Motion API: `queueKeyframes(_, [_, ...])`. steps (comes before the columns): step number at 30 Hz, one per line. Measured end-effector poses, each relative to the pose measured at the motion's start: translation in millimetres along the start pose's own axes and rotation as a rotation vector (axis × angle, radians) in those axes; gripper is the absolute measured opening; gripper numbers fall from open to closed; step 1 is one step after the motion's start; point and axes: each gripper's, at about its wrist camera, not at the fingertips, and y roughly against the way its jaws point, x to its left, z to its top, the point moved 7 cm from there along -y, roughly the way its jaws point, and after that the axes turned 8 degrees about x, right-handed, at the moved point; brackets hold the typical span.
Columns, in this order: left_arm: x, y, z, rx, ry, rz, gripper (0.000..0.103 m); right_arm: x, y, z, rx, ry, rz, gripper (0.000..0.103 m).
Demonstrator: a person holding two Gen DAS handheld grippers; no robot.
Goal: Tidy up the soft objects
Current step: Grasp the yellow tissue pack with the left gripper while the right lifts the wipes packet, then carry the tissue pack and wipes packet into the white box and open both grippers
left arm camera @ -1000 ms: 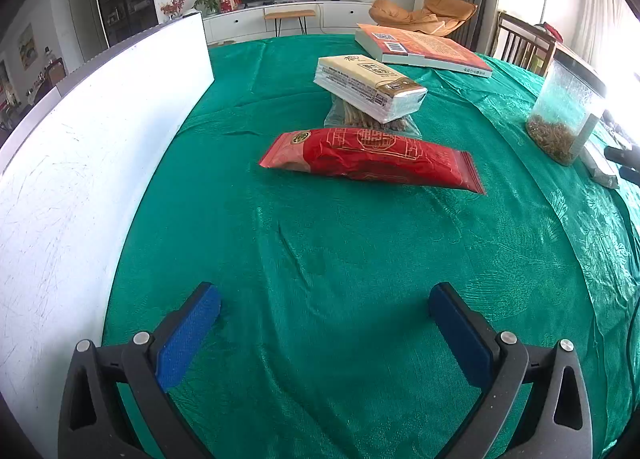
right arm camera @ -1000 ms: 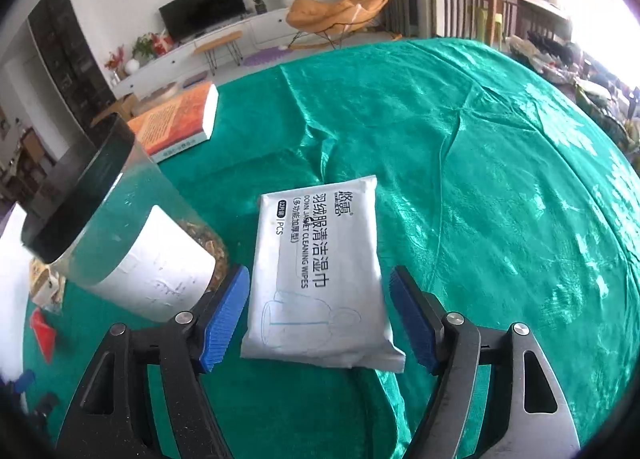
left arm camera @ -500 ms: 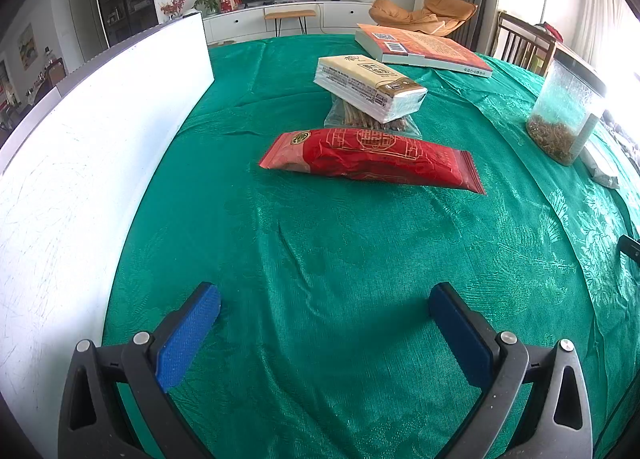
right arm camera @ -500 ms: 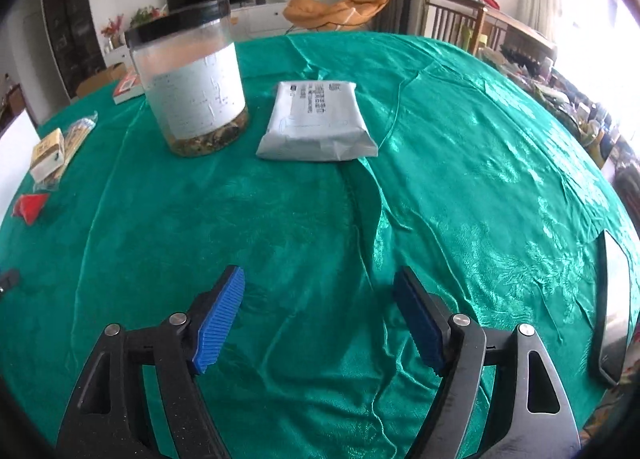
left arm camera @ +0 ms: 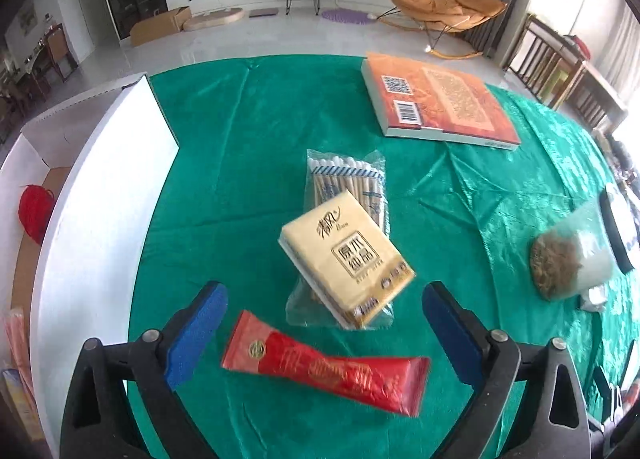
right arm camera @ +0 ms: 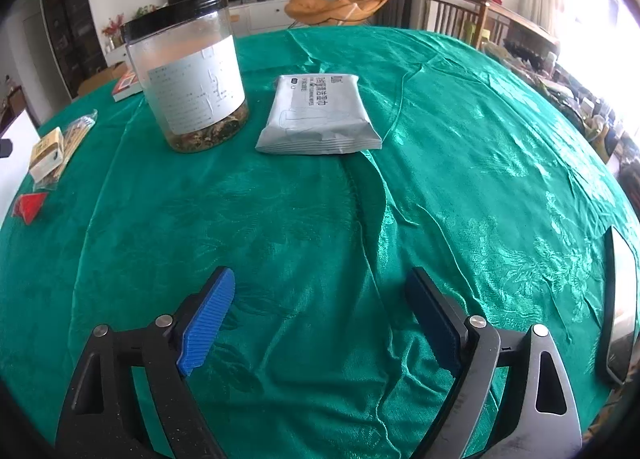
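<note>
Since a moment ago, the left gripper [left arm camera: 324, 323] has been rising and advancing, and is now hovering wide open and empty over the red packet [left arm camera: 328, 375]. Just beyond, the tissue pack [left arm camera: 346, 259] is lying on the cotton swab bag [left arm camera: 348, 183]. Rightward, the right gripper [right arm camera: 320, 319] is hanging agape, holding nothing, well short of the wipes pack [right arm camera: 320, 115] beside the jar [right arm camera: 192, 71].

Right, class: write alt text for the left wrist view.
Open left gripper hovers above a red packet on a green tablecloth. Beyond lies a beige tissue pack atop bagged cotton swabs, then a book.
</note>
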Motion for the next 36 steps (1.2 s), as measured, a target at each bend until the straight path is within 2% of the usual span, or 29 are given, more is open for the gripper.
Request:
queueKeyframes(1, [-1.6, -9.4, 7.6, 0.022, 0.014, 0.011, 0.086, 0.4, 0.2, -0.1, 0.000, 0.000, 0.000, 0.090])
queueKeyframes(6, [-11.2, -42.3, 22.0, 0.077, 0.060, 0.025, 0.084, 0.2, 0.0, 0.0, 0.000, 0.001, 0.000, 0.090])
queueKeyframes(8, [-18.1, -44.1, 23.6, 0.075, 0.031, 0.015, 0.047, 0.1, 0.9, 0.0, 0.001, -0.001, 0.008, 0.090])
queueKeyframes(9, [-17.9, -41.3, 25.1, 0.064, 0.027, 0.023, 0.045, -0.6, 3.5, 0.8, 0.003, -0.014, 0.033, 0.089])
queueKeyframes(10, [-17.4, -37.3, 27.0, 0.044, 0.022, 0.014, 0.037, -3.1, 10.1, 3.8, -0.019, -0.040, 0.082, 0.088])
queueKeyframes(11, [-16.9, -33.7, 29.0, 0.026, 0.008, 0.003, 0.034, -8.9, 18.9, 9.5, -0.060, -0.072, 0.136, 0.088])
queueKeyframes(13, [-14.1, -28.1, 29.9, 0.011, -0.014, -0.021, 0.032, -24.5, 30.3, 27.6, -0.113, -0.127, 0.170, 0.088])
queueKeyframes(14, [-11.8, -25.3, 29.1, 0.007, -0.017, -0.037, 0.031, -32.4, 28.3, 40.6, -0.103, -0.142, 0.175, 0.088])
queueKeyframes(17, [-2.4, -13.2, 26.6, -0.020, -0.017, -0.078, 0.030, -52.2, 4.2, 87.2, -0.001, -0.177, 0.190, 0.088])
queueKeyframes(20, [7.1, -0.8, 25.2, -0.041, -0.015, -0.107, 0.030, -49.3, -24.8, 129.0, 0.087, -0.139, 0.174, 0.088])
queueKeyframes(22, [12.6, 5.8, 22.8, -0.048, -0.015, -0.113, 0.030, -35.1, -46.8, 142.9, 0.165, -0.095, 0.175, 0.089])
queueKeyframes(25, [14.9, 14.3, 21.6, -0.065, -0.030, -0.114, 0.030, -7.5, -69.7, 142.8, 0.261, -0.008, 0.166, 0.089])
queueKeyframes(29, [11.8, 20.8, 17.3, -0.069, -0.061, -0.120, 0.030, 20.2, -77.5, 134.1, 0.240, 0.144, 0.042, 0.089])
queueKeyframes(30, [10.5, 22.3, 15.5, -0.067, -0.064, -0.130, 0.030, 21.2, -76.9, 134.1, 0.220, 0.147, 0.031, 0.086])
queueKeyframes(31, [10.5, 25.0, 13.0, -0.067, -0.067, -0.139, 0.030, 18.9, -75.1, 134.4, 0.208, 0.120, 0.038, 0.073])
queueKeyframes(33, [9.0, 30.6, 10.4, -0.071, -0.073, -0.154, 0.030, 13.1, -71.6, 135.9, 0.204, 0.071, 0.058, 0.068])
queueKeyframes(36, [8.6, 42.9, 8.4, -0.084, -0.076, -0.180, 0.030, 1.3, -53.3, 147.4, 0.135, 0.026, 0.068, 0.068])
